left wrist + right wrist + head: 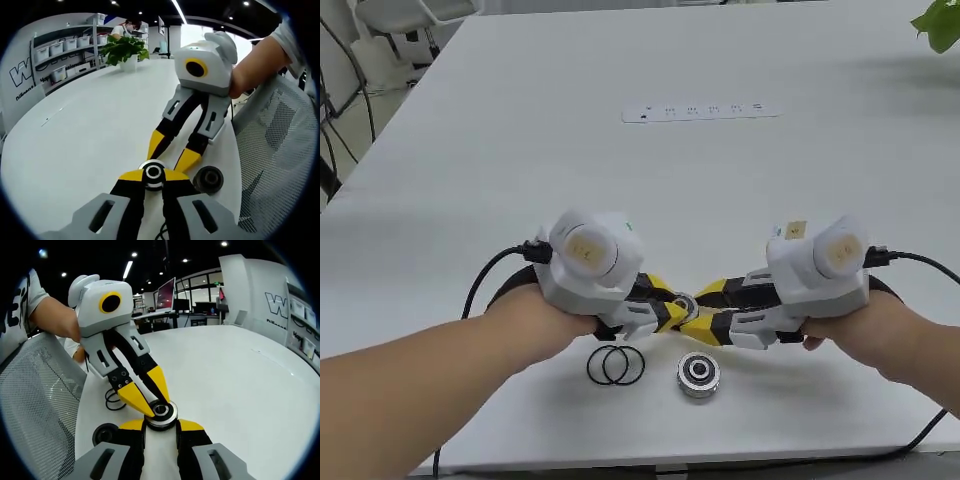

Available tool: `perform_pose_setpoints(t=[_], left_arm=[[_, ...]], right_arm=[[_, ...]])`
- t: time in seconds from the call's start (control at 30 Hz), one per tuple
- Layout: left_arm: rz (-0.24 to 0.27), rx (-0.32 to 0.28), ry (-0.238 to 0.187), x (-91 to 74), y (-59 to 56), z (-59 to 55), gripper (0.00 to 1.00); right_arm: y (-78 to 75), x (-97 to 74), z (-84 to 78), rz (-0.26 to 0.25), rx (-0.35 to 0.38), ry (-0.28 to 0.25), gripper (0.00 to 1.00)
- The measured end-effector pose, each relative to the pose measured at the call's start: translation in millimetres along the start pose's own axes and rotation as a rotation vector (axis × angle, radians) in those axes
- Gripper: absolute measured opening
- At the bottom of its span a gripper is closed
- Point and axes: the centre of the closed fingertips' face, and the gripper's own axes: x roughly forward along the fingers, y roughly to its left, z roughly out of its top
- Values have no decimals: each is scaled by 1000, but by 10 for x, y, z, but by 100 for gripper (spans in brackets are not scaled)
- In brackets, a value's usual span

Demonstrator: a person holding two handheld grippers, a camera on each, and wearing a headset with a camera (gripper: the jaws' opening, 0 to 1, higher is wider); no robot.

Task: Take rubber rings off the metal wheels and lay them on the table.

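The wheel [683,304] sits pinched between the two tools. The left hand-held gripper [670,306] and the right hand-held gripper [704,310] each close nearly shut on it from opposite sides. Just beside their jaw tips, toward the person, two loose rubber rings [616,365] and a second wheel [699,373] lie on the desk [620,180]. Stripping seems under way; next, one side likely must hold firm while the other peels the rubber off.
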Motion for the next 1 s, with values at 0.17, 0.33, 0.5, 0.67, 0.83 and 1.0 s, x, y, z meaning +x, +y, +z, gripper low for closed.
perform_pose_setpoints(t=[0.17,0.33,0.5,0.67,0.83,1.0], left_arm=[[3,-3,-3,0,1,1,7],[5,-5,-5,1,-3,0,7],[4,-7,-6,1,-8,0,7],[5,-7,-6,3,-10,1,7],[7,-8,-6,3,-7,1,7],[11,-9,-6,3,-5,1,7]], right_arm=[[1,-11,-8,-2,1,4,20],[6,-16,-11,-2,4,8,20],[12,-22,-14,0,-6,16,19],[2,-35,-37,-2,-47,35,17],[-16,-80,-77,-5,-49,48,6],[-21,-76,-74,-7,-40,49,5]])
